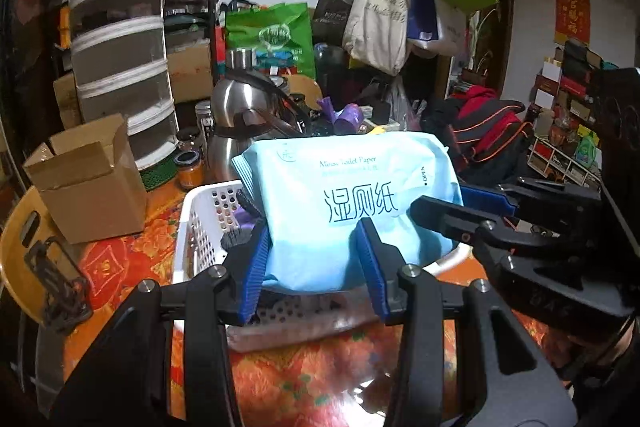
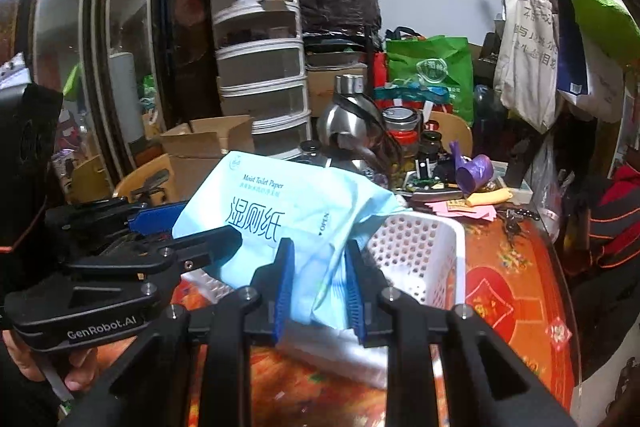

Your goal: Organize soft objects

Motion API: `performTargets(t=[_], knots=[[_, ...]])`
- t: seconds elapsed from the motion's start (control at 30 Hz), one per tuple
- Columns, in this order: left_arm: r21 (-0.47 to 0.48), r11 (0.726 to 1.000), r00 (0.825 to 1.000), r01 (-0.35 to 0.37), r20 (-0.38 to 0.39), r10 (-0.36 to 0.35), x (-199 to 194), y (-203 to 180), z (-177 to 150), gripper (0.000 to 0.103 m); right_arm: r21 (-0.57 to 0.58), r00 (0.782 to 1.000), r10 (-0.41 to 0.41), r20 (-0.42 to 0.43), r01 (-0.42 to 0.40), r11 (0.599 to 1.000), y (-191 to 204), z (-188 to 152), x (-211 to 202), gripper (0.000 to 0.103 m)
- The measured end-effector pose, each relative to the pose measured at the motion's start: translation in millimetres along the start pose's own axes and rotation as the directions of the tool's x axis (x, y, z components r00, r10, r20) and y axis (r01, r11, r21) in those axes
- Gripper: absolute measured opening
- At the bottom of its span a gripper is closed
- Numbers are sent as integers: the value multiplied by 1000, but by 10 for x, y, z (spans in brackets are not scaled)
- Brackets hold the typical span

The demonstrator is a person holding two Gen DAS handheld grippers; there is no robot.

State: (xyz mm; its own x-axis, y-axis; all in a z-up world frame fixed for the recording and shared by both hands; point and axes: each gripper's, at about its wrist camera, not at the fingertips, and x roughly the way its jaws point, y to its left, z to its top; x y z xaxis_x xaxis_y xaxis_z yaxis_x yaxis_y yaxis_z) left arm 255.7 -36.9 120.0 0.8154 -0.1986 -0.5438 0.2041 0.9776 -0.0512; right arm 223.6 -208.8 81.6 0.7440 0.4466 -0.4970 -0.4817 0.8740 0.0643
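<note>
A light blue pack of moist toilet paper (image 1: 348, 203) hangs in the air over a white perforated basket (image 1: 200, 227). My left gripper (image 1: 316, 259) is shut on the pack's near edge, with a blue pad on either side. My right gripper (image 1: 444, 203) comes in from the right and clamps the pack's right end. In the right wrist view the same pack (image 2: 280, 203) is bunched between the right gripper's (image 2: 320, 287) pads. There the left gripper (image 2: 204, 223) holds the pack's left end, and the basket (image 2: 420, 251) sits just below and to the right.
The table has an orange floral cloth (image 1: 320, 367). A cardboard box (image 1: 88, 179) stands left of the basket, with a steel kettle (image 1: 240, 119) and jars (image 1: 188, 171) behind it. A white drawer tower (image 1: 120, 47) and hanging bags (image 1: 380, 11) fill the back. A wooden chair (image 1: 24, 247) is at far left.
</note>
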Motion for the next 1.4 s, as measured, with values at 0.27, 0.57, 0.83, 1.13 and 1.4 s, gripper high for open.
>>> performTargets(t=[0.27,0.57,0.83,1.13,1.4], knots=[[-74,997,996,19,-89,-26,748,316,49,41,41,999,34,-41,-32,999,-233,-52,586,23],[-143,990,988,0,-152,-22,1174,494,-130,46,58,992,2,-123,6,998,-350,-190,868,24],[-135,991,990,-22,-144,2,1069,551,-300,77,119,992,-50,-118,64,991,-495,-339,648,84],[-86,996,992,-40,-121,29,669,385,-536,101,92,992,-65,-106,75,993,-321,-488,245,100],[-60,993,995,-98,-41,95,1,283,-763,103,107,993,-99,-66,105,989,-98,-722,-380,102]])
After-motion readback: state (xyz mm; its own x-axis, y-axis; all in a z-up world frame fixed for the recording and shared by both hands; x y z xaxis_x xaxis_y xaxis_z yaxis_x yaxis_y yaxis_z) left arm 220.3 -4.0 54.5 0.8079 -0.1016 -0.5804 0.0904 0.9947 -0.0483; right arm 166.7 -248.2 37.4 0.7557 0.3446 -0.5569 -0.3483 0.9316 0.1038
